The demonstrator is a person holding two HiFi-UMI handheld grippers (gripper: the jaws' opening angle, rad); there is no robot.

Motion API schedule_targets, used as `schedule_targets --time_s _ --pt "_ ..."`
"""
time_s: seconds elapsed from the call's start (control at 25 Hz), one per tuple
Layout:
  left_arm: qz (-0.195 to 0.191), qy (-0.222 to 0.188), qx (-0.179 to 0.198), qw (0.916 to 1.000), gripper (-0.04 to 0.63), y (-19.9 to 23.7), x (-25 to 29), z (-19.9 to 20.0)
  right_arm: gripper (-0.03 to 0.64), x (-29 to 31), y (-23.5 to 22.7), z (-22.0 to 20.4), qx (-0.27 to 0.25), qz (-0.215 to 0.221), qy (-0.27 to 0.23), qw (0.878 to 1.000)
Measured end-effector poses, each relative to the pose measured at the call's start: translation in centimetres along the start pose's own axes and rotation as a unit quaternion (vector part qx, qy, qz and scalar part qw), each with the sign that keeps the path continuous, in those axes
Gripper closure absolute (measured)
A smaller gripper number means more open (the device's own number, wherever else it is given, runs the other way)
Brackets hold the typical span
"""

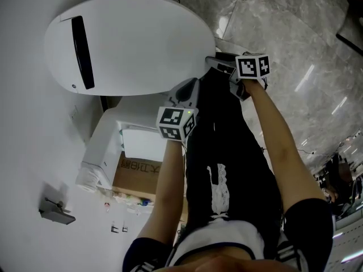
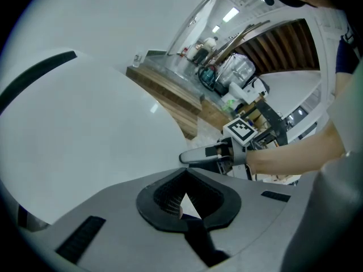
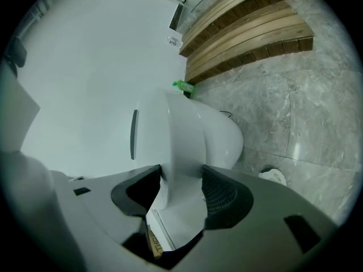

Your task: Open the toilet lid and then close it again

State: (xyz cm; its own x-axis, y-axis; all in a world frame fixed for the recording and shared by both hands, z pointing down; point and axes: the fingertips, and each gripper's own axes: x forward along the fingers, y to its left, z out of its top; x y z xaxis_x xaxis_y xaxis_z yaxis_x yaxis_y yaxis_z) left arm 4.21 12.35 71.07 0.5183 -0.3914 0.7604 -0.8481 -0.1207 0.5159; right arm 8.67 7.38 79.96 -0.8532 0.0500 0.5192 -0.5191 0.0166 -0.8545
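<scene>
Toilet lid (image 1: 130, 44) raised off the bowl (image 3: 227, 140), with the left gripper (image 1: 188, 88) just beside its edge, jaws closed on nothing, and the right gripper (image 3: 182, 188) farther right at its rim, jaws clamped on that rim.

No text can be read in full.

- Brown cardboard box (image 1: 136, 177), at 6 o'clock from the white oval toilet lid (image 1: 136, 44): one row of dark printed characters, too small to make out.
- White marker cube (image 1: 177, 122) on the left gripper (image 1: 189, 88) and its twin (image 1: 253, 67) on the right gripper (image 1: 214, 61): black square code patterns, no letters.
- Small white label (image 3: 174, 40) on the white wall (image 3: 85, 50): illegible.
</scene>
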Motion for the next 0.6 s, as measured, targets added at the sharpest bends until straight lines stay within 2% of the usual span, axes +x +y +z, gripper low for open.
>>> schedule_targets --time_s 0.16,0.32,0.6 --pt "-0.006 0.0 0.002 1.0 0.588 -1.2 -1.2 0.2 0.407 -1.9 2.0 -0.1 0.007 0.004 -0.021 1.0" --pt "-0.015 0.002 0.006 0.9999 0.588 -2.6 -2.8 0.5 0.425 -3.8 4.7 0.0 -0.014 0.0 -0.029 0.999" --pt "-0.014 -0.013 0.014 0.9997 0.588 -4.3 -5.5 2.0 0.448 -6.6 8.6 0.0 -0.027 0.02 -0.039 0.999"
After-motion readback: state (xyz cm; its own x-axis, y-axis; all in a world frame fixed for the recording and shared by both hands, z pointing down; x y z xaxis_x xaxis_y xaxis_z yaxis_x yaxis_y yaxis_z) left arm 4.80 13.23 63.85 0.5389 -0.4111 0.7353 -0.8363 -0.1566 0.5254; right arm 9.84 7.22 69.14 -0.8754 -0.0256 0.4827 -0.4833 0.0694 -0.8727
